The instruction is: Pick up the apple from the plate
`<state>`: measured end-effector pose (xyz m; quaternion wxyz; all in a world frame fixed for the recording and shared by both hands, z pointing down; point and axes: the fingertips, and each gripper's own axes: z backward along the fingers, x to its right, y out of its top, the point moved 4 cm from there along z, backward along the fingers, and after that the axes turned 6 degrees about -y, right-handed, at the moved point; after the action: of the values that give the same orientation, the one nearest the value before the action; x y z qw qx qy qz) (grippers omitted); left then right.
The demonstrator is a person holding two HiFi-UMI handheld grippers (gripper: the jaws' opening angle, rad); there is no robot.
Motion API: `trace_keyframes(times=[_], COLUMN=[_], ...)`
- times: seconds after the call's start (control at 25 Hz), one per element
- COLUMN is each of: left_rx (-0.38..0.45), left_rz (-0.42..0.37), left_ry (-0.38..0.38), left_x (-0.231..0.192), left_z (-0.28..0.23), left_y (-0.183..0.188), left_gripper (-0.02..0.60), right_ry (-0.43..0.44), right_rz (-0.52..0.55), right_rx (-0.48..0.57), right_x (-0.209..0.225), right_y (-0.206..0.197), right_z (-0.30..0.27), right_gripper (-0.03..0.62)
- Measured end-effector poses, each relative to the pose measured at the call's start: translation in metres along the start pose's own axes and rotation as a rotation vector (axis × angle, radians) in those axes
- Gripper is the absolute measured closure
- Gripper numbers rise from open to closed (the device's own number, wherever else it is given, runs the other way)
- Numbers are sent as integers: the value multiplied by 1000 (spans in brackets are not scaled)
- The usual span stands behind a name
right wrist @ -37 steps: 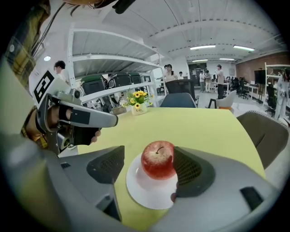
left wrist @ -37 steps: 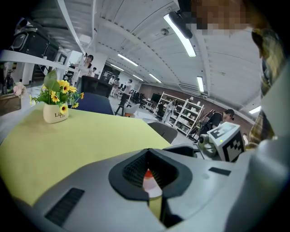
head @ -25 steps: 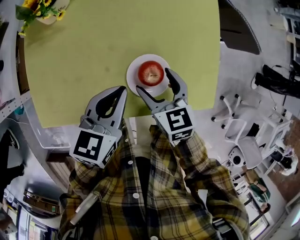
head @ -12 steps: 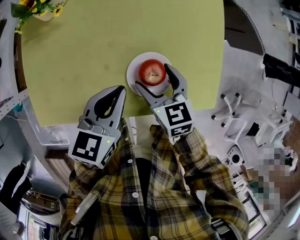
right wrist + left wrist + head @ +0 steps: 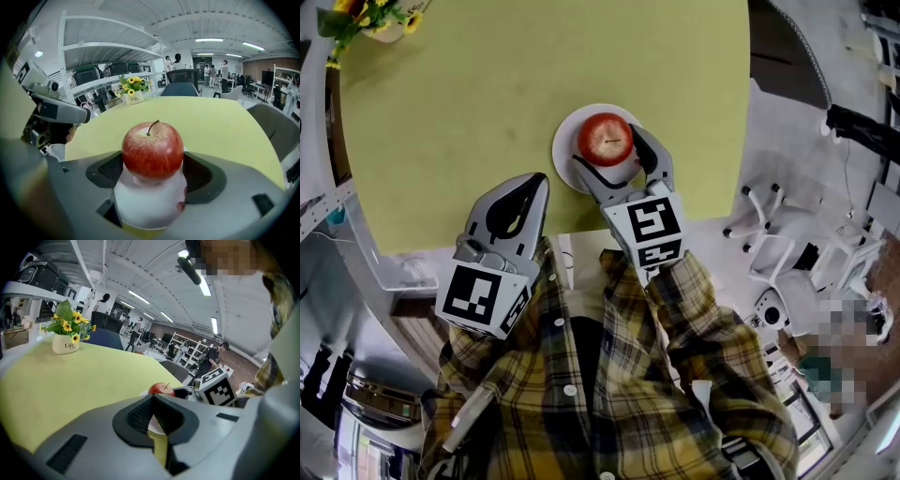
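A red apple (image 5: pixel 605 139) sits over a small white plate (image 5: pixel 566 161) near the front edge of the yellow-green table (image 5: pixel 487 84). My right gripper (image 5: pixel 609 149) is shut on the apple, with one finger on each side of it. In the right gripper view the apple (image 5: pixel 152 149) fills the gap between both pads, and the plate (image 5: pixel 147 201) shows just below it. My left gripper (image 5: pixel 536 184) hovers over the table's front edge, left of the plate, shut and holding nothing. In the left gripper view the apple (image 5: pixel 161 389) shows beyond the shut jaws (image 5: pixel 152 401).
A white pot of yellow flowers (image 5: pixel 380 21) stands at the table's far left corner and also shows in the gripper views (image 5: pixel 65 341) (image 5: pixel 133 97). White chairs (image 5: pixel 769 253) stand on the floor to the right. A grey shelf (image 5: pixel 328 206) runs along the left.
The right gripper's jaws have closed in on the apple, and the apple has shifted slightly away from me. The left gripper has stayed about where it was.
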<state>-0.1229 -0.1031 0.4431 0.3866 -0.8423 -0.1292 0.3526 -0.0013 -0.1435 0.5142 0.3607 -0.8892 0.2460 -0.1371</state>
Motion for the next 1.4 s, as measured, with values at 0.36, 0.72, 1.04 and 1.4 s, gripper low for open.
trace_keyframes(times=[0.36, 0.72, 1.04, 1.4], left_rx=[5, 18, 63, 160], left_rz=[4, -2, -42, -139], left_ry=[9, 12, 9, 10], left_x=[-4, -5, 1, 23], left_z=[2, 4, 7, 22], left_y=[2, 8, 32, 86], left_gripper=[574, 574, 574, 574], right_ry=[-26, -22, -1, 10], right_rz=[-3, -21, -43, -27], right_rx=[-23, -12, 8, 67], right_x=[2, 4, 2, 1], right_y=[-1, 5, 22, 55], right_z=[-2, 2, 17, 55], right_gripper=[215, 220, 221, 223])
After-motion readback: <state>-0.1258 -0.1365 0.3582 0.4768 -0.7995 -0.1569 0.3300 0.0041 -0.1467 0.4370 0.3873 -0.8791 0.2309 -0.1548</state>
